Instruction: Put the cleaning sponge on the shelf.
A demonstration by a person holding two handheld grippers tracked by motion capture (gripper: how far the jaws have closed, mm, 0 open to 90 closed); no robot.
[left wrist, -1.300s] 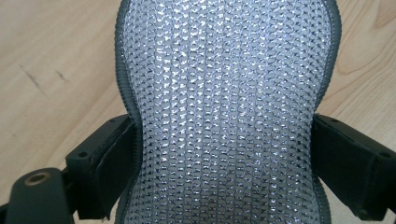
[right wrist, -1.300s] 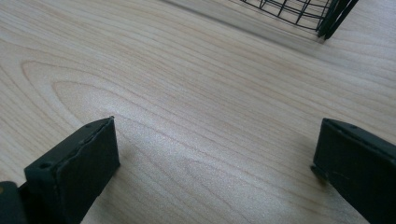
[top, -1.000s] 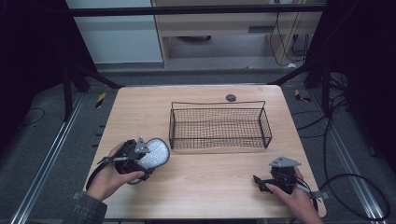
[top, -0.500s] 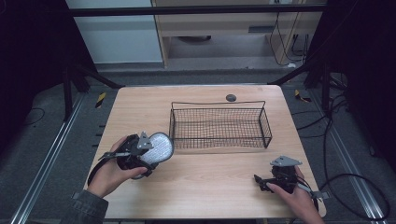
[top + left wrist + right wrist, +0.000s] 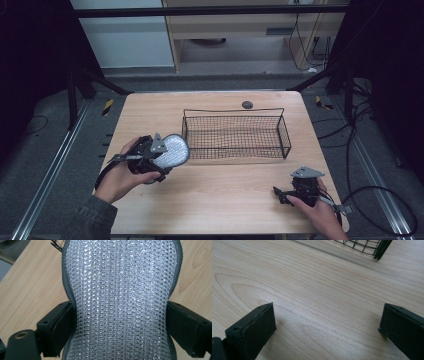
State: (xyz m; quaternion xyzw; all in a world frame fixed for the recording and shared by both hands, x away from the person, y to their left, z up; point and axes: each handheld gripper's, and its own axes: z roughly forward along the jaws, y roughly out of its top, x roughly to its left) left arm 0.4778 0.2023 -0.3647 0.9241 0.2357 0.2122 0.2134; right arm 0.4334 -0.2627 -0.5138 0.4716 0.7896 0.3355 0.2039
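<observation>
Carrying the silver mesh pad (image 5: 170, 151) toward the wire basket (image 5: 235, 136) goes best if the left hand-held gripper (image 5: 161, 153), jaws just closing and clamped on its narrow waist above the tabletop's (image 5: 220, 200) left half, clears the near-left rim before release. Right hand-held gripper (image 5: 278, 193) rests spread apart, empty, near the front-right corner; no readable writing anywhere.

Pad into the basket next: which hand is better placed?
Left. Its tongs already clamp the silver mesh pad beside the basket. The right tongs stand open with nothing between them, low over the table.
</observation>
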